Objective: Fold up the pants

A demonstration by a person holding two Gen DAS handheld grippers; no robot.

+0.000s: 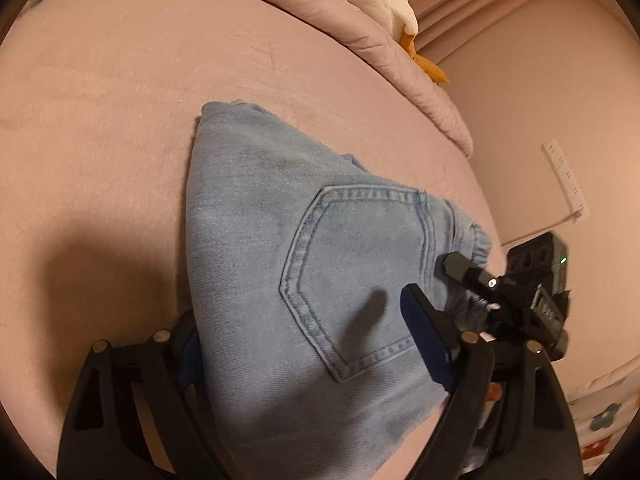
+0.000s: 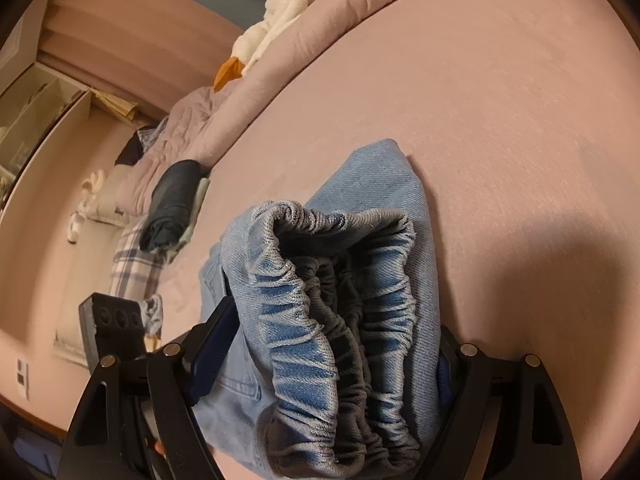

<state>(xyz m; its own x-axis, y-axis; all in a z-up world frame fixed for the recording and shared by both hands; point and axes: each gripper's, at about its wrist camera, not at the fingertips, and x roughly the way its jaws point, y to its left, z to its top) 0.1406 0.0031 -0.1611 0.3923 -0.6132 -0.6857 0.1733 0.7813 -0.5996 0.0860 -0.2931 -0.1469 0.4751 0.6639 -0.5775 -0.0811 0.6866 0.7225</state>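
Left gripper (image 1: 308, 348): black frame, dark blue pads, fingers spread wide either side of the folded jeans (image 1: 304, 264); left finger (image 1: 188, 352) half hidden under the denim edge, so actual grip cannot be told.
Right gripper (image 2: 324, 364): fingers likewise set apart flanking the bundle at its waist end; contact not discernible.
Jeans: light blue denim, compact folded bundle lying on the pink bed sheet (image 1: 100, 100); left wrist view shows stitched back pocket (image 1: 360, 272) uppermost; right wrist view alone shows gathered elastic waistband (image 2: 340, 320), ruched and layered.
Beyond: quilted pink duvet (image 1: 380, 40); white plush toy (image 2: 280, 12) with orange part, cut off; dark rolled garment (image 2: 172, 204), right view only.
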